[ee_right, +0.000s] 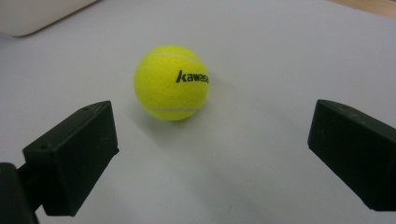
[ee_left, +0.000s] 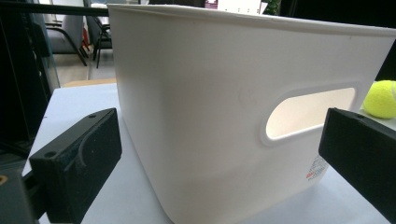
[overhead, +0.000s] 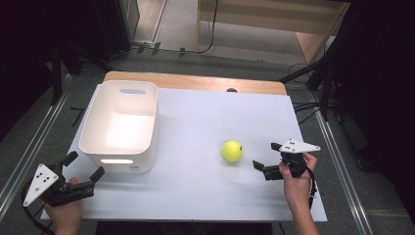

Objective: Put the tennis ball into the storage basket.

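A yellow-green tennis ball (overhead: 232, 151) sits on the white tabletop (overhead: 195, 191), right of centre and just ahead of the right gripper (overhead: 267, 157). Being round, it has no long axis; its fuzzy felt shows a pale curved seam, and black lettering faces the right gripper's camera, slightly to that view's right. The right gripper's jaws are spread wide, gripping nothing, with the ball lying beyond their tips and apart from both. The person's right hand (overhead: 293, 178) holds that gripper low over the tabletop, pointing left toward the ball.

On the left stands a white plastic bin (overhead: 121, 125), smooth-walled with rounded corners and a slot handle cut into each short end; its long axis runs away from the person. The near end carries a small printed label low down.

The left gripper (overhead: 84, 166) rests by the tabletop's near left corner, jaws wide apart and empty, aimed at the bin's near end. The left hand (overhead: 66, 213) holds it.
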`<state>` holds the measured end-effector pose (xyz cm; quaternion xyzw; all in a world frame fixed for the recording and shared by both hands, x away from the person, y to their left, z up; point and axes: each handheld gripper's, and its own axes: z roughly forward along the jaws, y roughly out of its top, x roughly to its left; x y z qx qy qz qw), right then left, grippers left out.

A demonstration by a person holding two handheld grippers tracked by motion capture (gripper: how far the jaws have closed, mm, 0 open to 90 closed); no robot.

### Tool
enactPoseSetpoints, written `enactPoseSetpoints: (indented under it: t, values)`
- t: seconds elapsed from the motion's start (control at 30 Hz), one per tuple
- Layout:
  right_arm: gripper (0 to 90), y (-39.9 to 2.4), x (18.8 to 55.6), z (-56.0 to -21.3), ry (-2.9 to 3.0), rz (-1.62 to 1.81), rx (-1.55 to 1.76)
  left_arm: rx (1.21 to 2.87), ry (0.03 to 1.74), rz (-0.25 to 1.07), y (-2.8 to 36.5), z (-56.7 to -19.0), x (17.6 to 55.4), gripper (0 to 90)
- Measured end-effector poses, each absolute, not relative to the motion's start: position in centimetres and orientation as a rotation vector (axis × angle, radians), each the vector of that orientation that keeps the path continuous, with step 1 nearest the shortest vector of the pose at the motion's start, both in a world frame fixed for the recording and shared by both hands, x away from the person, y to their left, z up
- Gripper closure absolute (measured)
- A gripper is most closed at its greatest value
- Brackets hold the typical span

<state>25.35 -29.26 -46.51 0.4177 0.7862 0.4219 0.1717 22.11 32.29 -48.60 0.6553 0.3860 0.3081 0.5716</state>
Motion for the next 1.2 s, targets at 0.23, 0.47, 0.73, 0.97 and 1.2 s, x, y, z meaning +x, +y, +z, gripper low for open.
enactPoseSetpoints:
  t: [0.23,0.47,0.73,0.97,1.2]
  values:
    - [0.3,-28.0,26.3,-45.8,2.301,1.144,1.136,1.538,0.906,0.721,32.3,-48.6,22.1,0.0]
    - [0.3,-27.4,27.4,-45.0,2.359,1.075,1.148,1.535,0.907,0.717,32.3,-48.6,22.1,0.0]
    - [0.3,-26.4,28.6,-44.4,2.437,0.989,1.135,1.538,0.906,0.721,32.3,-48.6,22.1,0.0]
    - [0.3,-25.2,29.5,-44.3,2.514,0.905,1.119,1.542,0.906,0.722,32.2,-48.6,22.1,0.0]
    - [0.3,-24.3,30.6,-44.2,2.576,0.827,1.114,1.543,0.902,0.721,32.2,-48.6,22.1,0.0]
